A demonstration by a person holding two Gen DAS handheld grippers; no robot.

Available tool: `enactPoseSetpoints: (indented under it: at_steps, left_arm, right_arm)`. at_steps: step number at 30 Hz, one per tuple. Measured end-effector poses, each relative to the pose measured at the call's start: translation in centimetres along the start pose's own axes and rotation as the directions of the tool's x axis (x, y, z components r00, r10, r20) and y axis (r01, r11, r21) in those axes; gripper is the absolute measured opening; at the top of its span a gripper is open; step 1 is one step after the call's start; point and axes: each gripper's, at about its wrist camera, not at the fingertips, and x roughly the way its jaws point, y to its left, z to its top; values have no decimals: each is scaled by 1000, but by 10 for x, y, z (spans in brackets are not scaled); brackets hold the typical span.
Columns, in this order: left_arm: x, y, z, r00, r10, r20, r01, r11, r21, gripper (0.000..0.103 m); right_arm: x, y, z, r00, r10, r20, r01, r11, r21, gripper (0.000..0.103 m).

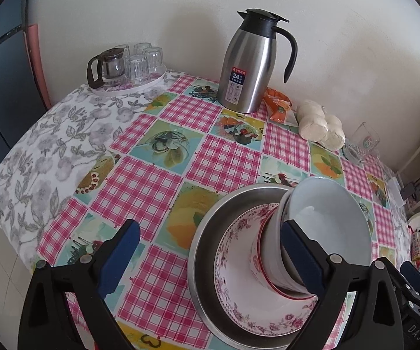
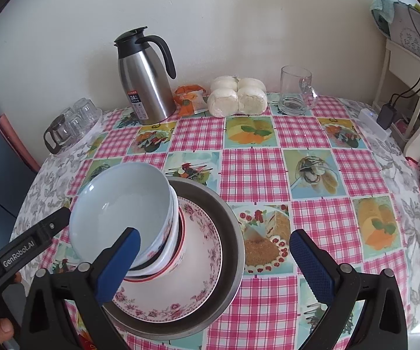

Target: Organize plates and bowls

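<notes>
Bowls of white china (image 1: pixel 331 221) sit nested in a flowered plate (image 1: pixel 256 315) and steel basin (image 1: pixel 207 239). Left claw (image 1: pixel 210 259) and right claw (image 2: pixel 214 262) flank the stack, both wide open, empty.

We note a brushed metal basin (image 2: pixel 233 233) holding a glossy glazed ceramic plate (image 2: pixel 201 285) and bowls (image 2: pixel 116 213). The tablecloth (image 2: pixel 297 160) looks like smooth, slightly shiny plastic. The jug (image 2: pixel 145 87) is satin steel; the mug (image 2: pixel 294 90) clear glass.
</notes>
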Motion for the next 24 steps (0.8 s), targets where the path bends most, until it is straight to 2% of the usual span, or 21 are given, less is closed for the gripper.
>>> enactPoseSetpoints:
  at_steps: [7, 14, 17, 24]
  left_arm:
    - [-11, 1, -7, 1000, -25, 2, 25, 1000, 2, 97]
    - [-23, -1, -21, 999, -48, 15, 47, 999, 27, 97]
    - [-25, -2, -28, 1000, -8, 6, 8, 999, 36, 97]
    - [-21, 2, -50, 999, 34, -33, -32, 998, 61, 97]
  right_arm:
    - [-5, -6, -15, 1000, -16, -1, 16, 1000, -11, 103]
    - [1, -10, -32, 999, -17, -38, 17, 1000, -5, 103]
    - [2, -11, -37, 999, -20, -45, 19, 1000, -6, 103]
    - [3, -9, -50, 997, -27, -67, 25, 999, -22, 103]
